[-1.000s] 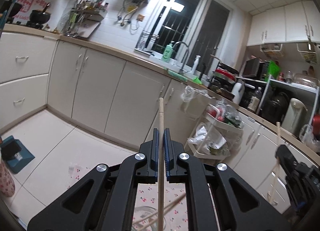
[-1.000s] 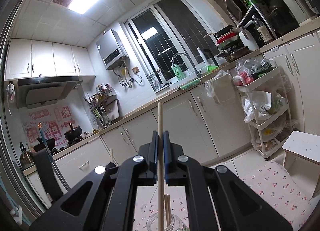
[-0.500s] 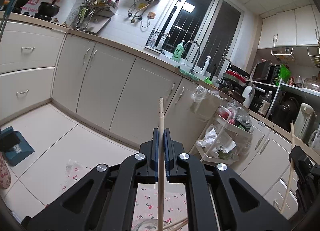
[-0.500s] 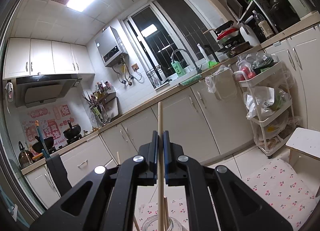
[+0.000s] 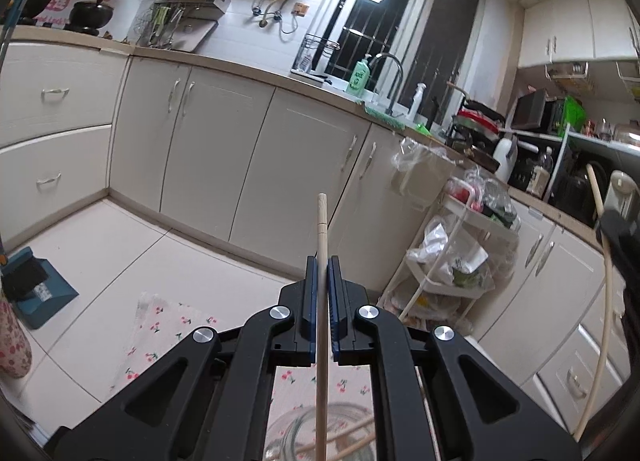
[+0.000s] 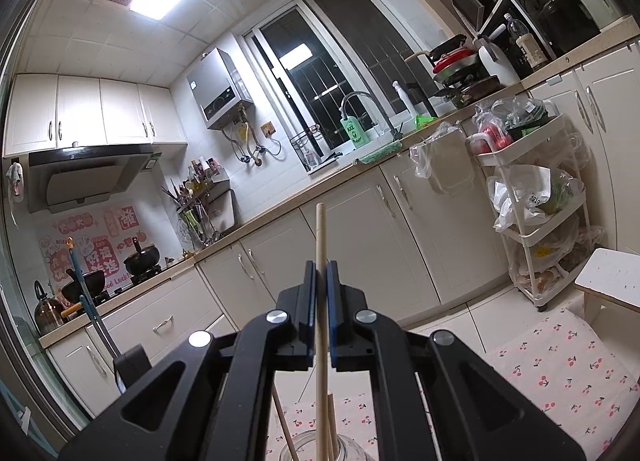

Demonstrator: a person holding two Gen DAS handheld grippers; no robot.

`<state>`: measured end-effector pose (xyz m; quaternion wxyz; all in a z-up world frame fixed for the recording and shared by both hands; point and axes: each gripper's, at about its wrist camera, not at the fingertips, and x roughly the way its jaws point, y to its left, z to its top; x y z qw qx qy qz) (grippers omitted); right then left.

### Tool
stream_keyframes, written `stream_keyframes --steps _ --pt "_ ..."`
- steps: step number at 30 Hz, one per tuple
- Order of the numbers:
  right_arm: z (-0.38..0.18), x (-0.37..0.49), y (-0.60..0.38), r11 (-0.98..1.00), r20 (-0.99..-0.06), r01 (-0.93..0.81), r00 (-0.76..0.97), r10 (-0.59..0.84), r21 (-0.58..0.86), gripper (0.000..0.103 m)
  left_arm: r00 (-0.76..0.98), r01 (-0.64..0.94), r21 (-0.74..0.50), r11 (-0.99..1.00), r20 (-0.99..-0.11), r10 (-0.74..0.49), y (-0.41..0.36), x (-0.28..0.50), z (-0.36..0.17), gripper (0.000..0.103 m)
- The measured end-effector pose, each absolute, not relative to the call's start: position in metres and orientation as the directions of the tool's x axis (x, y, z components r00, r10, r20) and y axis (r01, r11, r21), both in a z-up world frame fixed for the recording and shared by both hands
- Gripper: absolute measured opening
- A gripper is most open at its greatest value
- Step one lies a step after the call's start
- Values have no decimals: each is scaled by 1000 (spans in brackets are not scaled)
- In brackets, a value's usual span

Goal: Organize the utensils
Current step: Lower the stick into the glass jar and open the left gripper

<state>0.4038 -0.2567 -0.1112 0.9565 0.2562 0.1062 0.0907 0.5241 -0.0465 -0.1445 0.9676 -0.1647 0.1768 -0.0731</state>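
My left gripper (image 5: 322,261) is shut on a pale wooden chopstick (image 5: 321,229) held upright; its lower end hangs over a clear glass jar (image 5: 320,435) that holds other chopsticks. My right gripper (image 6: 320,266) is shut on a second wooden chopstick (image 6: 320,237), upright above the same glass jar (image 6: 344,449), which has a few chopsticks (image 6: 331,421) in it. The right gripper and its chopstick show at the right edge of the left wrist view (image 5: 608,261). The left gripper shows as a dark shape at lower left of the right wrist view (image 6: 132,365).
The jar stands on a cherry-print cloth (image 6: 552,373). Cream kitchen cabinets (image 5: 224,149) run along the wall. A white rolling cart (image 6: 532,197) full of bags stands right, beside a white stool (image 6: 612,277). A blue dustpan (image 5: 36,285) lies on the tiled floor.
The left gripper has tilted upward and moved a little with its chopstick, so less of the jar shows. The right gripper has risen slightly with its chopstick. Both stay shut.
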Motion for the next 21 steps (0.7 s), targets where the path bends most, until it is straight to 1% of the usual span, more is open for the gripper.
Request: stream_keyframes --steps 4,11,14,17,19,20,21 --pt "-112 404 -256 852 -156 -119 961 228 510 6 913 107 -301 948 -349 -214 -46 512 -148 5" --pt "-118 409 -249 859 -168 -109 961 219 500 6 875 189 -182 965 -415 -250 -46 490 -152 5" --pt "-120 411 -247 857 -168 -107 961 219 503 6 866 220 -152 963 -424 -265 -45 477 -151 6" --pt "-124 413 -238 853 -167 -108 961 222 511 6 858 238 -147 960 -432 -278 -41 466 -150 10" --pt "-127 416 -232 852 -170 -111 959 227 511 6 856 231 -162 959 -435 -280 -32 459 -150 19" --pt "-129 417 -228 851 -170 -116 958 233 512 6 858 223 -172 960 -433 -277 -27 458 -149 21" --pt "-131 419 -224 852 -169 -121 957 237 510 6 862 208 -186 960 -429 -270 -21 455 -148 27"
